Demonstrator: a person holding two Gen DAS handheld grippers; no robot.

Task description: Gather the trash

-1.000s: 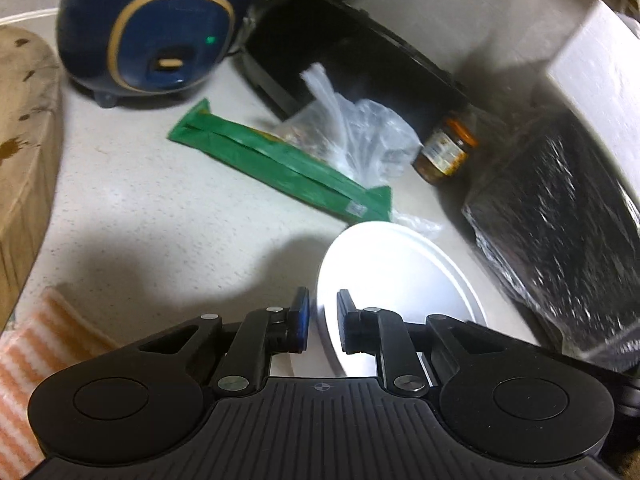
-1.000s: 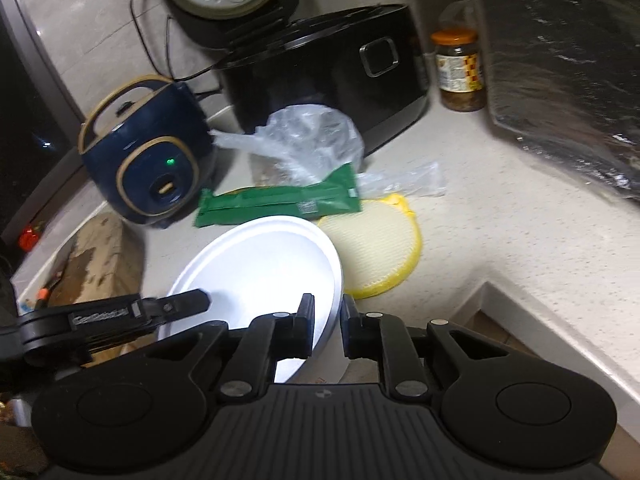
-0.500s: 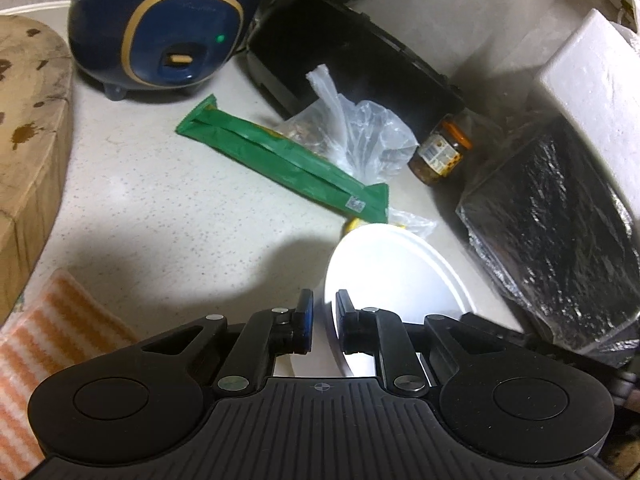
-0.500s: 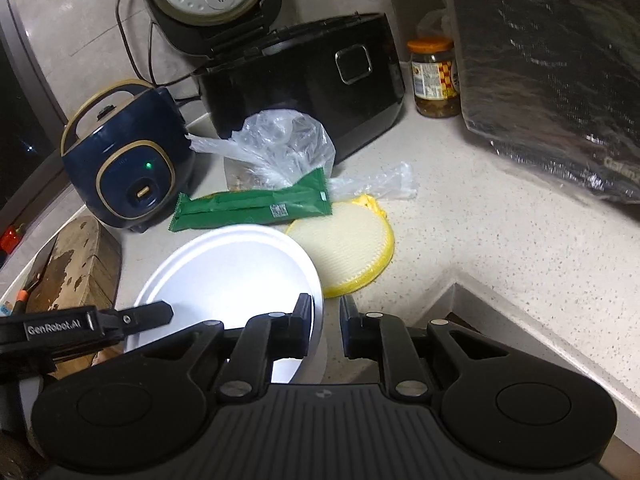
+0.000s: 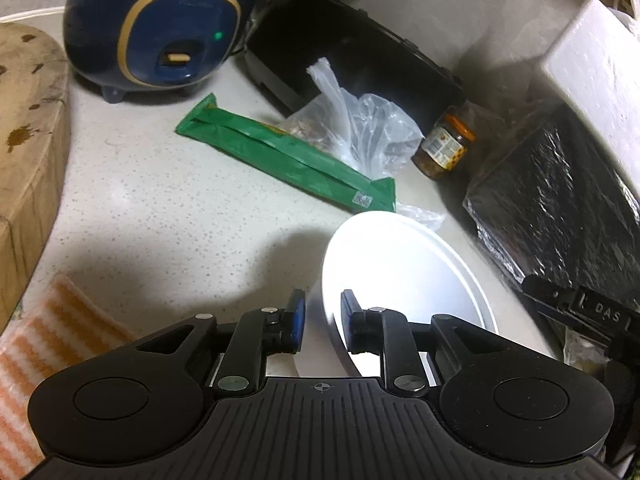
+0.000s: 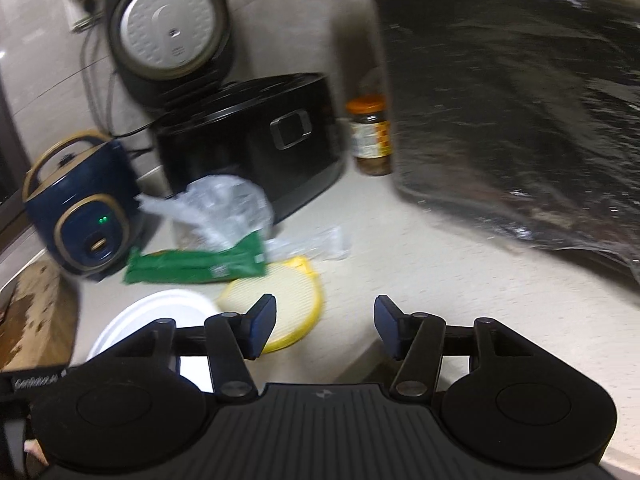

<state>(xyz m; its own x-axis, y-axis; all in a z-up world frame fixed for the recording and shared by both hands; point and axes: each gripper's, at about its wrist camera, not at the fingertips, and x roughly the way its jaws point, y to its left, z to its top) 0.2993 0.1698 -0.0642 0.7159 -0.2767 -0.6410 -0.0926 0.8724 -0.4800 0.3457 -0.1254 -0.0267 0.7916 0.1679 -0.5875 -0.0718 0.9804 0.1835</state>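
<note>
A white plate (image 5: pixel 400 264) lies tilted on the speckled counter, and its near rim stands between the pads of my left gripper (image 5: pixel 323 318). Those jaws are opening, and a gap shows beside the rim. My right gripper (image 6: pixel 325 320) is opening wide with nothing between its fingers; the plate (image 6: pixel 160 312) sits to its left. Behind the plate lie a long green wrapper (image 5: pixel 288 160), a crumpled clear plastic bag (image 5: pixel 360 128) and a small clear plastic scrap (image 6: pixel 312 244). A round yellow pad (image 6: pixel 288 292) lies just ahead of the right gripper's left finger.
A blue rice cooker (image 5: pixel 156 28) and a black cooker (image 6: pixel 248 140) with its lid up stand at the back. A jar (image 5: pixel 444 148) stands beside a large black foil-wrapped box (image 5: pixel 560 200). A wooden block (image 5: pixel 28 120) and an orange-striped cloth (image 5: pixel 40 352) are at the left.
My right gripper has opened wide, let go of the plate's rim and swung up and to the right. The left jaws have parted a little around the rim.
</note>
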